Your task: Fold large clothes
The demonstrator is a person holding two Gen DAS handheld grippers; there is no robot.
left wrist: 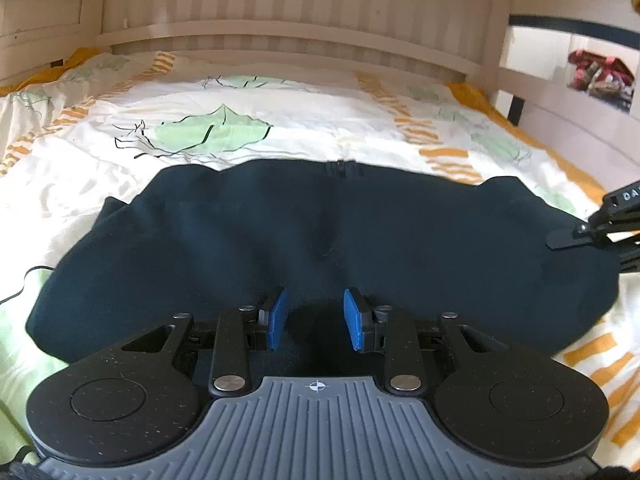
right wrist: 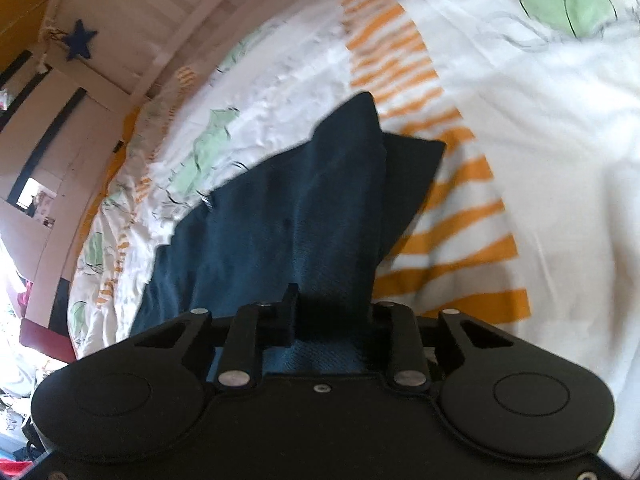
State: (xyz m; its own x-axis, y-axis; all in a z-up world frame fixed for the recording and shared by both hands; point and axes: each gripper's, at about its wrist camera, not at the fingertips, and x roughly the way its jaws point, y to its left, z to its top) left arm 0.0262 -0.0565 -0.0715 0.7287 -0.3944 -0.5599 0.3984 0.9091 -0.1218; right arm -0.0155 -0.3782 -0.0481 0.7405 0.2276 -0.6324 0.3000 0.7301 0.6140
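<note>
Mid-fold: right gripper (right wrist: 332,320) clamped on dark garment (left wrist: 320,248) edge, left gripper (left wrist: 316,318) seemingly pinching cloth too, though unclear; next, carry edges across bedspread (left wrist: 280,92).

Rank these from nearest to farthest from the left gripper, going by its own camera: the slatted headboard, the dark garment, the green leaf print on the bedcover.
1. Dark garment: directly at the left gripper, between its jaws.
2. Green leaf print: beyond the garment, slightly left, mid-bed.
3. Slatted headboard: at the far end of the bed.
</note>
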